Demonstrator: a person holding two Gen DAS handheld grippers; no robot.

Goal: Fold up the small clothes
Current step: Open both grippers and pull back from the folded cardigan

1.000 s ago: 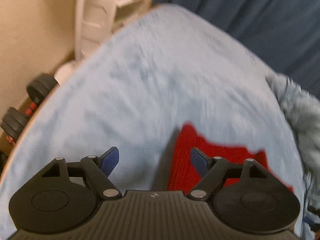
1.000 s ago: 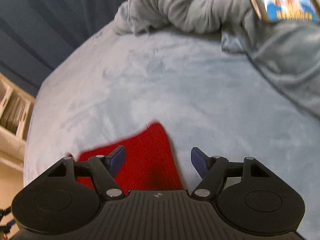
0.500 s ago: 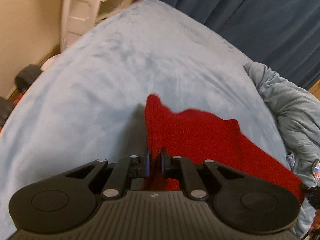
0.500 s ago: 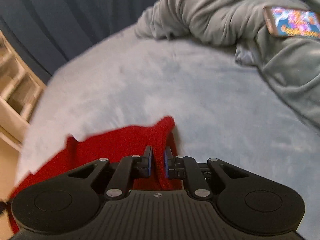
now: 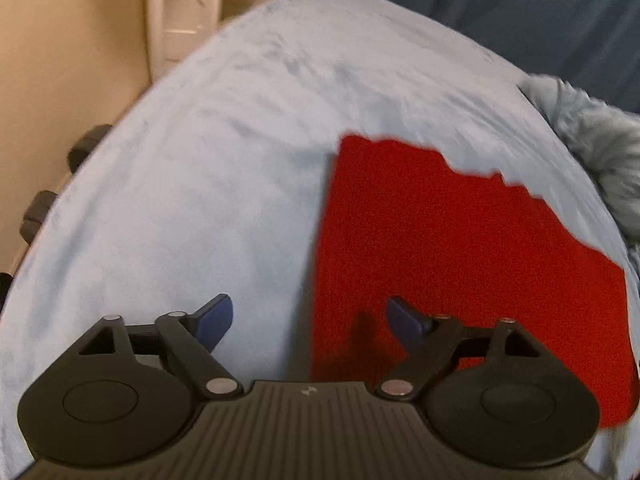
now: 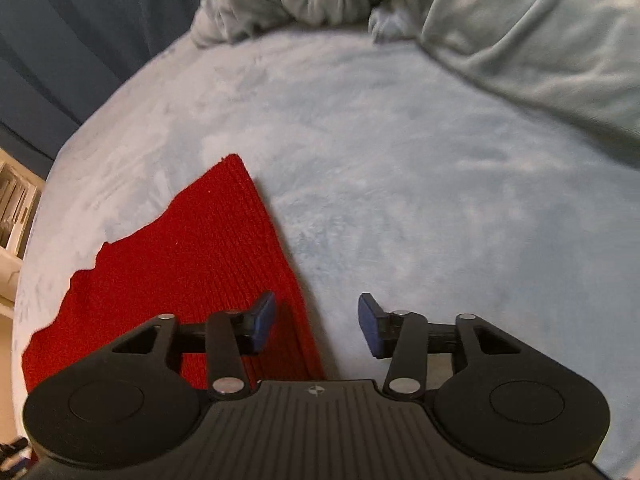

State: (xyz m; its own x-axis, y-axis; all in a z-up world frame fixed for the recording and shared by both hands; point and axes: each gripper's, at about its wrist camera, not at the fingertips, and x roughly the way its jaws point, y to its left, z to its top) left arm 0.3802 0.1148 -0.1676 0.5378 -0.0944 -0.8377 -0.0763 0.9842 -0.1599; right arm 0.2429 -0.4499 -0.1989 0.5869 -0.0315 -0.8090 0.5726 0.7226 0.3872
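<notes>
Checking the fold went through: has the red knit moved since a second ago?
Yes. The red knit now reaches farther up the blue blanket toward the grey bedding; both tongs are open.

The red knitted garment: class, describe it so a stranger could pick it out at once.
Start at the pale blue bed cover that fills both views. The red knitted garment lies flat on it, between the open left gripper and open right gripper. It alone is bright red and ribbed; the rumpled blanket beyond is grey.
</notes>
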